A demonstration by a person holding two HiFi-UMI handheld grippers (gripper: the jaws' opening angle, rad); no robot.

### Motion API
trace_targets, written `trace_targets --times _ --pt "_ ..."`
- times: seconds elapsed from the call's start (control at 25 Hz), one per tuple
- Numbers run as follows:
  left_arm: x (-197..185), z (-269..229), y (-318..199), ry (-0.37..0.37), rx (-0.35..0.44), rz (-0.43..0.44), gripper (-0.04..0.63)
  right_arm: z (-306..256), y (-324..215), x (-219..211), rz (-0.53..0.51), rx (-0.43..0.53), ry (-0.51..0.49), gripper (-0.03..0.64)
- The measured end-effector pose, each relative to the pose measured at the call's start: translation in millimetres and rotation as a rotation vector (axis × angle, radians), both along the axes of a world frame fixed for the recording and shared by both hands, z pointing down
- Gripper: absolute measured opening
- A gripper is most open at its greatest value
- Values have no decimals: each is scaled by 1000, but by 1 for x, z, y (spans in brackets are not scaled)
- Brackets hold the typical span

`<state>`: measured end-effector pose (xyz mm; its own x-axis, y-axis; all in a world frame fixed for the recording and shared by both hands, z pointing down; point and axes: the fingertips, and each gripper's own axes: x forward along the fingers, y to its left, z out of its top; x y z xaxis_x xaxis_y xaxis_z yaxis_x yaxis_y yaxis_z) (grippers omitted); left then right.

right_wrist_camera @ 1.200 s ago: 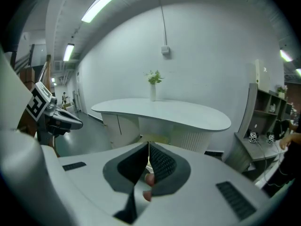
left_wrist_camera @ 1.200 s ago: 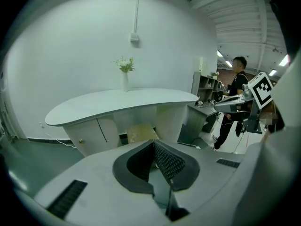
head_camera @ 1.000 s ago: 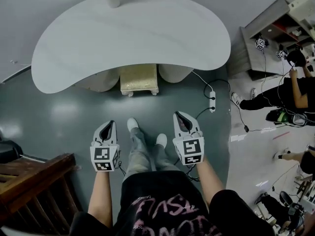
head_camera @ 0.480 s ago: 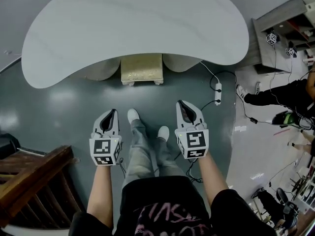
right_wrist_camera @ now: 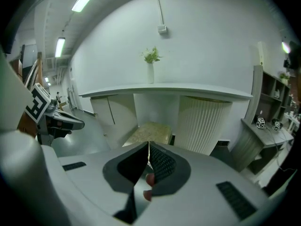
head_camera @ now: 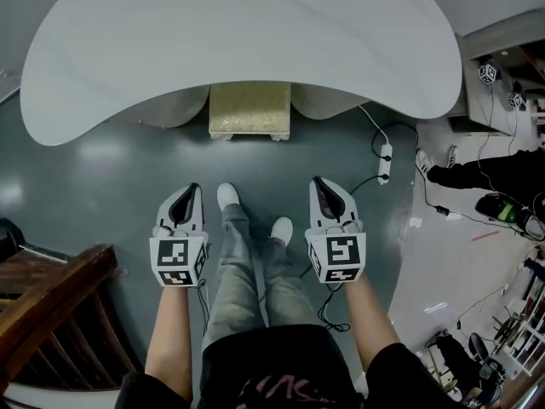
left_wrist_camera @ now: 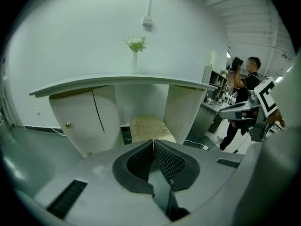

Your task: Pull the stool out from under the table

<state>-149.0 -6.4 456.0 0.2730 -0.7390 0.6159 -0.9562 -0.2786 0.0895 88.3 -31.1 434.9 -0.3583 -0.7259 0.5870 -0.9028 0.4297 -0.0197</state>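
Observation:
A pale yellow cushioned stool (head_camera: 249,111) with small white feet stands tucked between the white table's two rounded supports, its front part sticking out from under the tabletop (head_camera: 238,32). It shows again as the stool (left_wrist_camera: 149,128) and the stool (right_wrist_camera: 150,132) straight ahead of both gripper views. My left gripper (head_camera: 189,196) hangs over the grey floor, short of the stool and left of my legs, jaws shut and empty. My right gripper (head_camera: 322,187) hangs level with it on the right, also shut with nothing between its jaws. Both point toward the table.
A power strip (head_camera: 384,163) with black cables lies on the floor right of the table. A dark wooden piece (head_camera: 51,313) stands at the lower left. A person (head_camera: 485,173) is at the right edge. A vase with a plant (right_wrist_camera: 150,68) stands on the table.
Both grippers have sunk lower and edged toward the table, and the view has moved forward so the table and stool loom larger. Both pairs of jaws stay shut.

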Motion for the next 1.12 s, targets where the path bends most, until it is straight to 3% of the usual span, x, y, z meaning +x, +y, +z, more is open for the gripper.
trace_targets --times 0.28,0.48,1.12 --pt "-2 41 -3 -2 4 -11 12 45 -5 5 -3 7 26 63" --pt "0 65 -7 -6 22 -13 12 67 -7 23 50 11 5 64" --pt "-10 180 -22 -16 48 -26 13 185 -21 8 1 7 -3 83"
